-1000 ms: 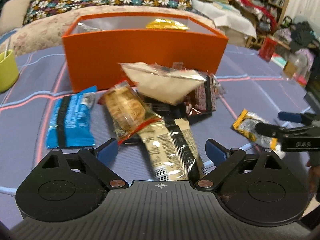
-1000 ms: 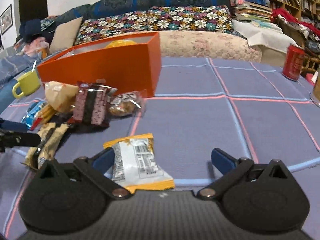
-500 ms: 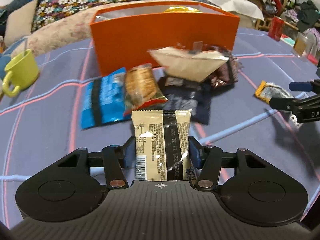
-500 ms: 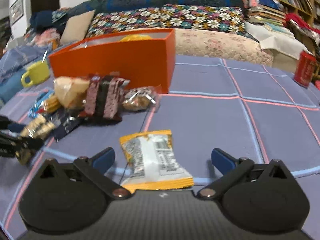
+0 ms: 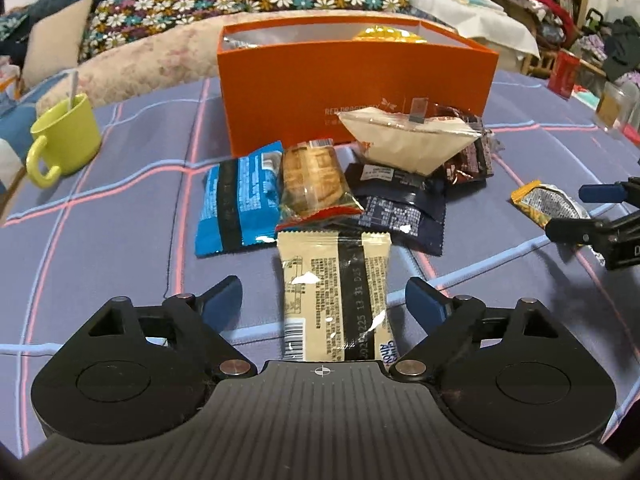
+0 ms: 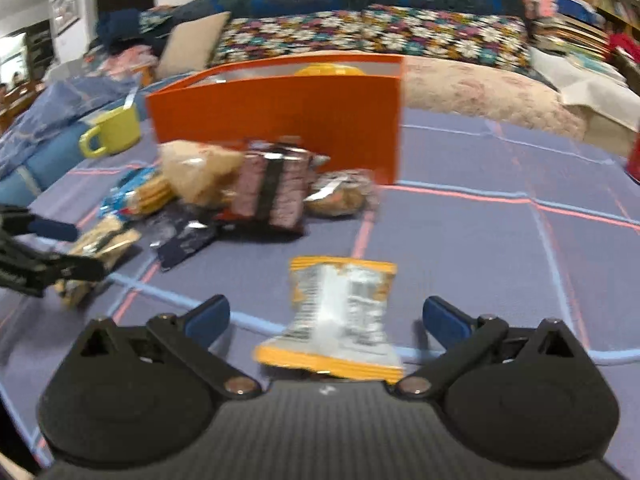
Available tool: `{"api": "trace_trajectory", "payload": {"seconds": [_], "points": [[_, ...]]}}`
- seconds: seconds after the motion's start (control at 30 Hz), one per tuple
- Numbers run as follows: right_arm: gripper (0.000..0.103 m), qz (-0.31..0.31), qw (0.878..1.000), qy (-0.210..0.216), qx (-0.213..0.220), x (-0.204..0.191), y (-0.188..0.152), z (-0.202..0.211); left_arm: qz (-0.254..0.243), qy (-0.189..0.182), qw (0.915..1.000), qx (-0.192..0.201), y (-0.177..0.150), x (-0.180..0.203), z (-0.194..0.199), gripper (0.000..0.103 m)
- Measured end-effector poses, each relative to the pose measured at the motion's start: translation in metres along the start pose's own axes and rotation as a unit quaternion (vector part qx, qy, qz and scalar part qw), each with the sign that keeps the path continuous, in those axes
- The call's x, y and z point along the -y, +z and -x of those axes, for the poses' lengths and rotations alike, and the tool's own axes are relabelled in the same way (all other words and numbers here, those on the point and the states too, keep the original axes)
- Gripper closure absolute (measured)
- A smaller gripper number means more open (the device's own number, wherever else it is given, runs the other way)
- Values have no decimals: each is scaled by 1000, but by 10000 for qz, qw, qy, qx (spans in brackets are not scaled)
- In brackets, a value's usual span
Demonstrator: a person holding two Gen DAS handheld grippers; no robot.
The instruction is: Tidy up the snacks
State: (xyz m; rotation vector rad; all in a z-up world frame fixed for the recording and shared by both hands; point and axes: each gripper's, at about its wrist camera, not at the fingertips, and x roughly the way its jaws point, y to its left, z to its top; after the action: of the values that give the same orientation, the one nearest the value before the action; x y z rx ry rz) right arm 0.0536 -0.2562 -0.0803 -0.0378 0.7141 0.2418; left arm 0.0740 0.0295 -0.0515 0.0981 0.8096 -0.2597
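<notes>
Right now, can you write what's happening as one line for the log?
left gripper: just opened, beige snack packet between jaws, unpressed | right gripper: open around yellow snack packet | orange box: behind pile

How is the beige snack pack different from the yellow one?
The beige snack pack has a black stripe; the yellow-edged pack has a silvery middle. The beige pack lies between the left gripper's open fingers, the yellow-edged pack between the right gripper's. Both lie flat on the blue tablecloth, untouched.

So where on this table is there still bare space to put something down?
Bare cloth lies right of the orange box, beyond the yellow packet, and between the green mug and blue packet. The box's front is crowded.
</notes>
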Motion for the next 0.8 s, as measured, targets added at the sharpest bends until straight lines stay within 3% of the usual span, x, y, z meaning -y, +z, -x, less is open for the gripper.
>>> {"api": "trace_trajectory", "payload": {"seconds": [0.2, 0.3, 0.37, 0.47, 0.63, 0.8], "points": [[1, -56, 9999, 98, 66, 4, 8, 2, 54, -5, 10000, -6, 4, 2, -3, 32], [1, -3, 9995, -316, 32, 7, 6, -1, 61, 60, 10000, -19, 3, 1, -4, 31], [1, -338, 9987, -391, 7, 20, 6, 0, 103, 56, 9999, -22, 3, -2, -4, 31], [1, -790, 9968, 1, -152, 30, 4, 2, 171, 49, 9998, -29, 3, -5, -5, 30], [1, -299, 9975, 545, -347, -1, -3, 5, 189, 93, 9998, -38, 3, -7, -5, 30], [1, -314, 9837, 1725, -391, -24, 5, 8, 251, 144, 9996, -60, 4, -9, -8, 29]]}}
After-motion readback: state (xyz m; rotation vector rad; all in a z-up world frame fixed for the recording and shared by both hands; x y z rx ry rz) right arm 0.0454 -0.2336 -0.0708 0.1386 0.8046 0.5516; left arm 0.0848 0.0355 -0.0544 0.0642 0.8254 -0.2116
